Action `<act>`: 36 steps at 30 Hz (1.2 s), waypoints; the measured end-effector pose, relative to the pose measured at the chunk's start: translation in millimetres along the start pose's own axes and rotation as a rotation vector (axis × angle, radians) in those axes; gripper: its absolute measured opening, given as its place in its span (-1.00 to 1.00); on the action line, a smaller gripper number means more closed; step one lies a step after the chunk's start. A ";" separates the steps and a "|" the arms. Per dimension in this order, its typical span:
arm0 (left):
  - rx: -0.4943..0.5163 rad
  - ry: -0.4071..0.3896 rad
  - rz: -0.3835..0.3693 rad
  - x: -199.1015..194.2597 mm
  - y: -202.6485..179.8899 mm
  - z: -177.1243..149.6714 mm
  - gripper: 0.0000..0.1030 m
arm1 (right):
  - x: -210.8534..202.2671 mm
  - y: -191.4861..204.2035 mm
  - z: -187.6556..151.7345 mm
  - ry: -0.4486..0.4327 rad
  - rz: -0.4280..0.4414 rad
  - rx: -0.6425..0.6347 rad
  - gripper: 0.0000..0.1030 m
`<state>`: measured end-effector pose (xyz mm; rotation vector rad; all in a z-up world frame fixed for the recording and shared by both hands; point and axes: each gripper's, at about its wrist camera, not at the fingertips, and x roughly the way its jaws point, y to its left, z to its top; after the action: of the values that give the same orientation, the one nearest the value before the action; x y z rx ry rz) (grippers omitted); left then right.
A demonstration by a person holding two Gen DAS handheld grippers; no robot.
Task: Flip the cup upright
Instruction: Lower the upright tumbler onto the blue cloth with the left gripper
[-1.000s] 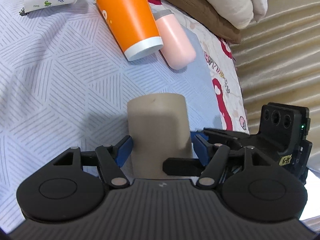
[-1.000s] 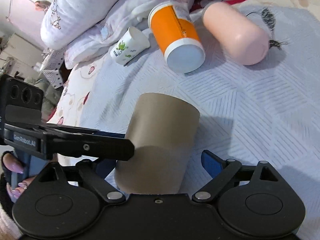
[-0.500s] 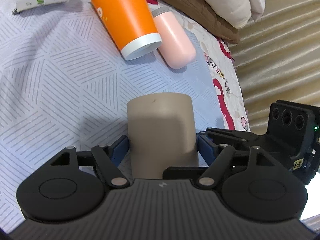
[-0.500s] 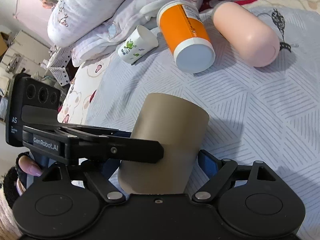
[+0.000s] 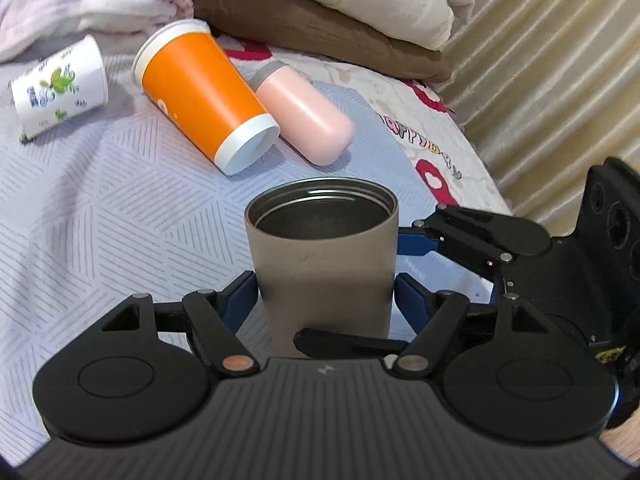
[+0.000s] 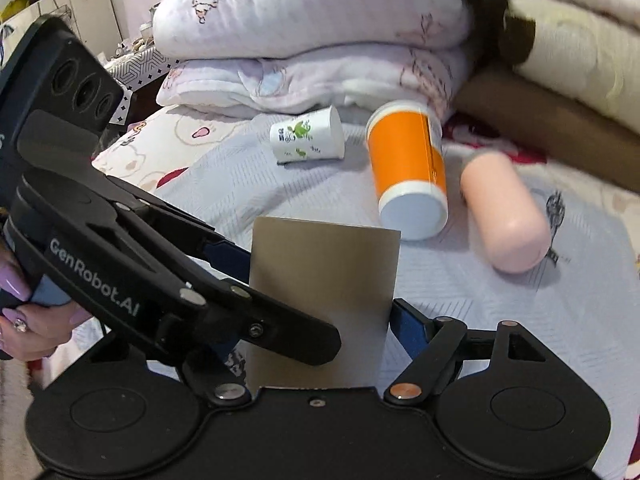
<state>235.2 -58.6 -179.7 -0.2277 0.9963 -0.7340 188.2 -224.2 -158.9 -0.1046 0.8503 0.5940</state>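
Now upright, mouth open.
Both the left gripper [image 5: 326,296] and right gripper [image 6: 316,308] clamp the taupe cup [image 5: 324,256], steadying it on soft bedding; the orange cup [image 5: 200,92] lies at eleven o'clock.

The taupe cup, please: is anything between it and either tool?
Nothing visible: the taupe cup sits directly between the fingers of the left tool and the right tool, mouth up.
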 end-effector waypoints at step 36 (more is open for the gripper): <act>0.194 -0.174 0.224 3.5 -7.8 5.4 0.43 | 37.5 19.5 -1.9 -0.280 -0.166 -0.263 0.60</act>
<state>237.2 -67.5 -175.3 -0.0091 0.7654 -0.5903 195.6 -191.6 -184.8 -0.3208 0.4841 0.5469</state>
